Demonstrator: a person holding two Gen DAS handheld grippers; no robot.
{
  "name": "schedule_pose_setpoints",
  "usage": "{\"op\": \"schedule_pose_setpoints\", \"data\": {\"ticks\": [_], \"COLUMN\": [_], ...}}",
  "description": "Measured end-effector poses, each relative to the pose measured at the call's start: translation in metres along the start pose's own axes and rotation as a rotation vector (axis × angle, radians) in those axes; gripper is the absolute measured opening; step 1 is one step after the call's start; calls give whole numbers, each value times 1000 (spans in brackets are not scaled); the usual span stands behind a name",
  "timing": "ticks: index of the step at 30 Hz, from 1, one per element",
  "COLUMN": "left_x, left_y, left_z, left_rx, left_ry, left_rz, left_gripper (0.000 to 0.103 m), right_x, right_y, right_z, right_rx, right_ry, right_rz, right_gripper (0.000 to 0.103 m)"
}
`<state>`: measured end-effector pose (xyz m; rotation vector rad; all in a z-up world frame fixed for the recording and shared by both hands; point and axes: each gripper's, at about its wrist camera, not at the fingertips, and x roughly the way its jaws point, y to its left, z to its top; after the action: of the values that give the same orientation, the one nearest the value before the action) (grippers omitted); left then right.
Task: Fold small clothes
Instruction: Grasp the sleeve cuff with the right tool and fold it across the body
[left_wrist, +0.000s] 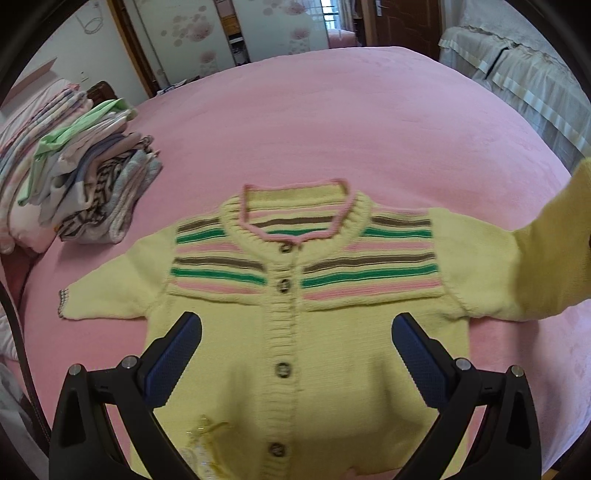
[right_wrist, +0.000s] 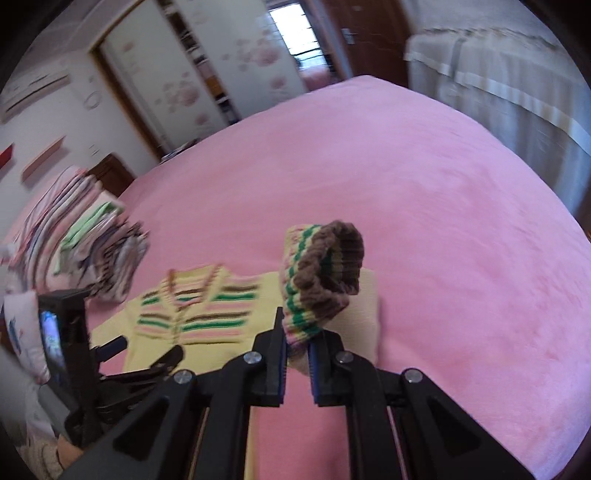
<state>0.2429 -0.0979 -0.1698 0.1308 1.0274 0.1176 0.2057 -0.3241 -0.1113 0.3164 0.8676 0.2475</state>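
A yellow knit baby cardigan with brown, green and pink stripes lies face up, buttoned, on the pink bed. My left gripper is open and empty, hovering over the cardigan's lower chest. My right gripper is shut on the striped cuff of the cardigan's right sleeve and holds it lifted above the bed. The left sleeve lies flat. The cardigan body also shows in the right wrist view, with the left gripper over it.
A stack of folded small clothes sits on the bed at the far left, also in the right wrist view. A covered piece of furniture stands beyond the bed's right edge. Wardrobe doors and a wooden door are behind.
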Motion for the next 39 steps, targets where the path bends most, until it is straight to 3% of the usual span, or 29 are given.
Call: {"op": "schedule_pose_setpoints", "data": {"ticks": [6,15,20,27,30,32,39], "left_x": [-1,8,13,27,32,34,30], "left_y": [56,126,160,182,177,172,167], "left_z": [-4,-16,-20,-25,-26,-26,-23], "left_rx": [-85,-187,-236,-283,-269,-258,-242], "left_ry": [2,15,17,52,57,61,55], "left_rz": [34,69,114,105,93,79,24], "left_gripper": [102,102,102,102,102,102,102], "right_x": [35,93,130,162,161,152,100], "right_y": [67,140,173,189,188,188,178], "right_z": [1,-11,-24,-53,-60,-64,-62], "right_rx": [-118,-224,-304,-387,-396,-419,-534], "right_ry": [65,161,222,311,329,311,217], "right_rz": [80,126,132,67,66,64,-6], "right_gripper": [9,9,9,12,27,46,50]}}
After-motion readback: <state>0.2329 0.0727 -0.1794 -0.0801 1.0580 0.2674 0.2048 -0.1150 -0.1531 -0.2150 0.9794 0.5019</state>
